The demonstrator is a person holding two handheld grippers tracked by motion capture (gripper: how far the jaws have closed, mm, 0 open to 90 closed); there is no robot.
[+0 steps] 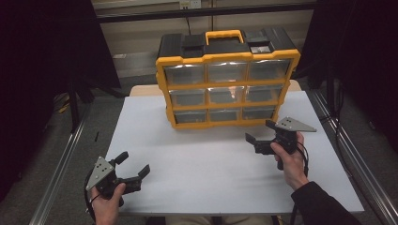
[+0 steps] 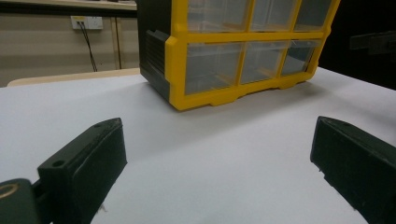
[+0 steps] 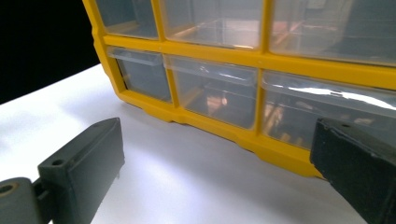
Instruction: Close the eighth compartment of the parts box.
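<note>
I hold my right gripper (image 1: 261, 136) low over the white table (image 1: 197, 173), just in front of the yellow-and-black drawer organizer (image 1: 227, 79), with its jaws spread wide and nothing between them. In the right gripper view the bottom row of clear drawers (image 3: 210, 95) sits close ahead, and the jaws frame the middle and right-hand drawers, so I judge that I am lining up on one of those fronts to pull it out; the open spread leaves room to close on a drawer's upper lip. The organizer stands upright at the far middle of the table, its nine drawers facing me and all apparently shut, its handle on top, which keeps every front within reach from my side. My left gripper (image 1: 133, 168) waits near the table's front left corner, well apart from the organizer, jaws also wide open and empty; from its own view the organizer's near corner lies off across bare tabletop. I take it that this hand stays back to leave the right one space, ready to steady the case if it slides.
</note>
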